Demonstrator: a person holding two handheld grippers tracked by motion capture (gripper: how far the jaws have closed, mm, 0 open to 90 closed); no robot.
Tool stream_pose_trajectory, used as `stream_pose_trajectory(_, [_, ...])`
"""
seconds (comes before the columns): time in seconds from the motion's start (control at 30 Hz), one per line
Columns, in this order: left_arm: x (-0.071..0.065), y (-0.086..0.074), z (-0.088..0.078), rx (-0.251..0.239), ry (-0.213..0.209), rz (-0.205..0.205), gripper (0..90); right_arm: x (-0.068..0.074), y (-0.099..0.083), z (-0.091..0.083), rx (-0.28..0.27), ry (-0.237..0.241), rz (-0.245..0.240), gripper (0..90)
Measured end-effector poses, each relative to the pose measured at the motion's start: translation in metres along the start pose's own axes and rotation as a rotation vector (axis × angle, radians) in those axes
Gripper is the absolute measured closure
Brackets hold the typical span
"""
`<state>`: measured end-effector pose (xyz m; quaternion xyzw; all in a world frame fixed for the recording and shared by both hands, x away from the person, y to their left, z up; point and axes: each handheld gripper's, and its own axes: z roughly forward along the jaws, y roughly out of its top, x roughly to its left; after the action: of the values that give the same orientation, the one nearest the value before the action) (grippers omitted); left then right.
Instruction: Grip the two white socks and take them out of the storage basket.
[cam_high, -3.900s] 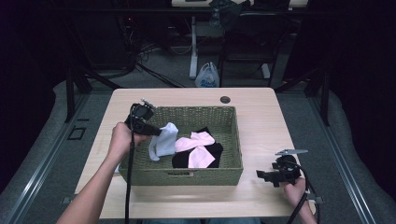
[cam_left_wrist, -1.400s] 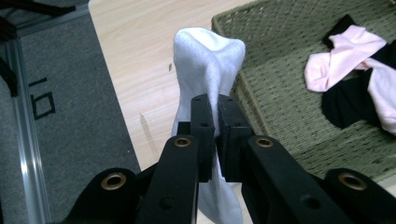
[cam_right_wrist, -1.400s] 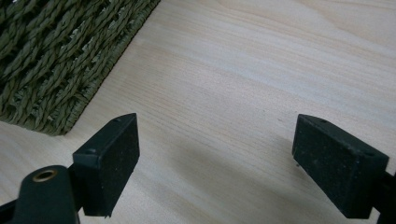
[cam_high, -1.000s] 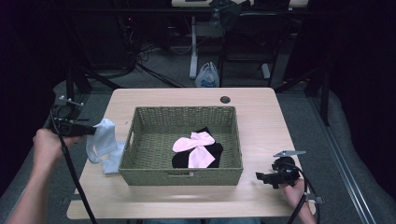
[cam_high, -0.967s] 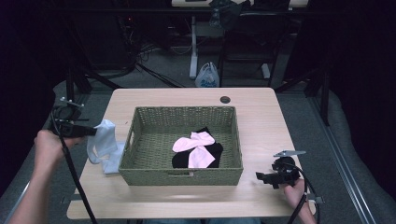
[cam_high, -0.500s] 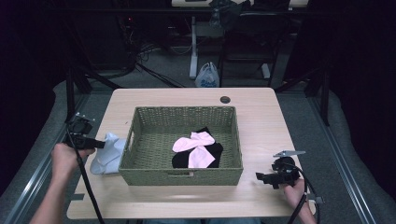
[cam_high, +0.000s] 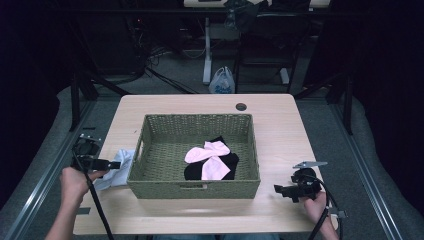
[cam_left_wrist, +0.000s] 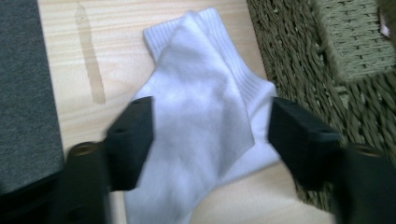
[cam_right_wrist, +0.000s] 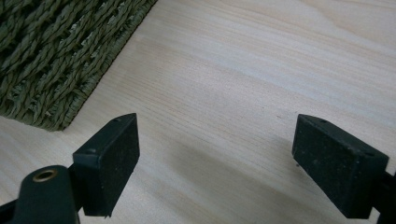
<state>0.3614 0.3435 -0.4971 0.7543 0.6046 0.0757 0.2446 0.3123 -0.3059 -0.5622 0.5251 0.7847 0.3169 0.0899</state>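
Observation:
A white sock (cam_high: 119, 169) (cam_left_wrist: 205, 116) lies crumpled on the wooden table just left of the green woven basket (cam_high: 195, 189) (cam_left_wrist: 327, 46). My left gripper (cam_high: 114, 164) (cam_left_wrist: 210, 119) hovers low over it. Its jaws have just been opening and now stand apart, with the sock lying loose between them. Inside the basket a pink sock (cam_high: 209, 156) rests on a black sock (cam_high: 231, 169). My right gripper (cam_high: 278, 190) (cam_right_wrist: 215, 140) is open and holds nothing, low over bare table right of the basket corner (cam_right_wrist: 56, 56).
The table's left edge and the grey floor (cam_left_wrist: 23, 93) lie close behind the white sock. A round cable hole (cam_high: 241, 106) sits at the table's far side. A white plastic bag (cam_high: 222, 82) stands on the floor beyond.
My left gripper came down from above the table's left side, lowering the hanging white sock onto the wood, and its jaws parted. The right gripper kept still.

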Motion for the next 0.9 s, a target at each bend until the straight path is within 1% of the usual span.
stream_pose_trajectory(0.03, [0.0, 0.0, 0.0, 0.0, 0.0, 0.0, 20.9, 0.0, 0.0, 0.0, 0.0, 0.0, 0.0, 14.7])
stream_pose_trajectory(0.07, [0.0, -0.008, -0.006, -0.014, 0.016, 0.004, 18.4, 0.0, 0.0, 0.0, -0.001, -0.002, 0.001, 14.7])
stream_pose_trajectory(0.1, [-0.001, -0.013, -0.009, -0.023, 0.024, 0.006, 15.4, 0.0, 0.0, -0.001, 0.002, -0.004, 0.001, 14.7])
stream_pose_trajectory(0.17, [-0.002, -0.024, -0.014, -0.049, 0.031, 0.001, 13.4, -0.001, 0.0, -0.001, 0.004, -0.002, 0.0, 14.7])
stream_pose_trajectory(0.2, [-0.003, -0.03, -0.016, -0.052, 0.037, 0.001, 11.2, -0.001, 0.0, -0.001, 0.003, -0.003, 0.0, 14.7])
stream_pose_trajectory(0.23, [-0.003, -0.03, -0.016, -0.052, 0.037, 0.001, 8.1, -0.001, 0.0, -0.001, 0.003, -0.003, 0.0, 14.7])
stream_pose_trajectory(0.27, [-0.005, -0.041, -0.018, -0.06, 0.053, -0.001, 5.8, 0.0, 0.0, -0.001, 0.0, -0.005, 0.0, 14.7])
stream_pose_trajectory(0.3, [-0.005, -0.047, -0.019, -0.069, 0.054, -0.001, 4.7, 0.0, 0.0, -0.001, -0.001, -0.005, 0.002, 14.7])
stream_pose_trajectory(0.37, [-0.009, -0.062, -0.017, -0.093, 0.059, -0.022, 1.8, 0.0, 0.0, -0.001, 0.0, -0.005, 0.001, 14.7])
stream_pose_trajectory(0.4, [-0.01, -0.067, -0.016, -0.093, 0.056, -0.028, 0.0, 0.0, 0.0, 0.0, 0.0, -0.005, 0.0, 14.7])
stream_pose_trajectory(0.43, [-0.012, -0.074, -0.013, -0.096, 0.06, -0.031, 0.0, 0.0, 0.0, 0.0, 0.005, -0.002, -0.002, 14.7])
stream_pose_trajectory(0.47, [-0.012, -0.074, -0.013, -0.096, 0.06, -0.031, 0.0, 0.0, 0.0, 0.0, 0.008, -0.002, -0.004, 14.7])
stream_pose_trajectory(0.5, [-0.016, -0.087, -0.006, -0.093, 0.074, -0.038, 0.0, 0.0, 0.0, 0.0, 0.01, -0.004, -0.005, 14.7])
stream_pose_trajectory(0.53, [-0.017, -0.093, -0.002, -0.093, 0.082, -0.044, 0.0, 0.0, 0.0, 0.0, 0.012, -0.005, -0.008, 14.7])
stream_pose_trajectory(0.57, [-0.017, -0.093, -0.002, -0.093, 0.082, -0.044, 0.0, 0.0, 0.0, 0.0, 0.013, -0.004, -0.009, 14.7])
stream_pose_trajectory(0.6, [-0.019, -0.104, 0.004, -0.098, 0.104, -0.055, 0.0, 0.001, 0.0, 0.001, 0.01, -0.003, -0.009, 14.7])
stream_pose_trajectory(0.63, [-0.019, -0.108, 0.008, -0.092, 0.107, -0.062, 0.0, 0.001, 0.0, 0.001, 0.008, -0.007, -0.008, 14.7])
stream_pose_trajectory(0.7, [-0.021, -0.116, 0.016, -0.111, 0.122, -0.068, 0.0, 0.001, 0.0, 0.001, 0.007, -0.011, -0.009, 14.7])
stream_pose_trajectory(0.73, [-0.021, -0.118, 0.019, -0.097, 0.128, -0.067, 0.0, 0.001, 0.0, 0.0, 0.006, -0.011, -0.013, 14.7])
stream_pose_trajectory(0.77, [-0.022, -0.118, 0.021, -0.093, 0.134, -0.063, 0.0, 0.002, 0.0, 0.0, 0.003, -0.01, -0.013, 14.7])
stream_pose_trajectory(0.8, [-0.021, -0.118, 0.019, -0.087, 0.13, -0.054, 0.0, 0.002, 0.001, 0.0, 0.002, -0.012, -0.014, 14.7])
stream_pose_trajectory(0.87, [-0.019, -0.118, 0.016, -0.109, 0.144, -0.06, 0.0, 0.003, 0.001, 0.0, 0.0, -0.008, -0.018, 14.7])
stream_pose_trajectory(0.9, [-0.019, -0.118, 0.016, -0.109, 0.144, -0.06, 0.0, 0.003, 0.001, 0.0, -0.001, -0.007, -0.02, 14.7])
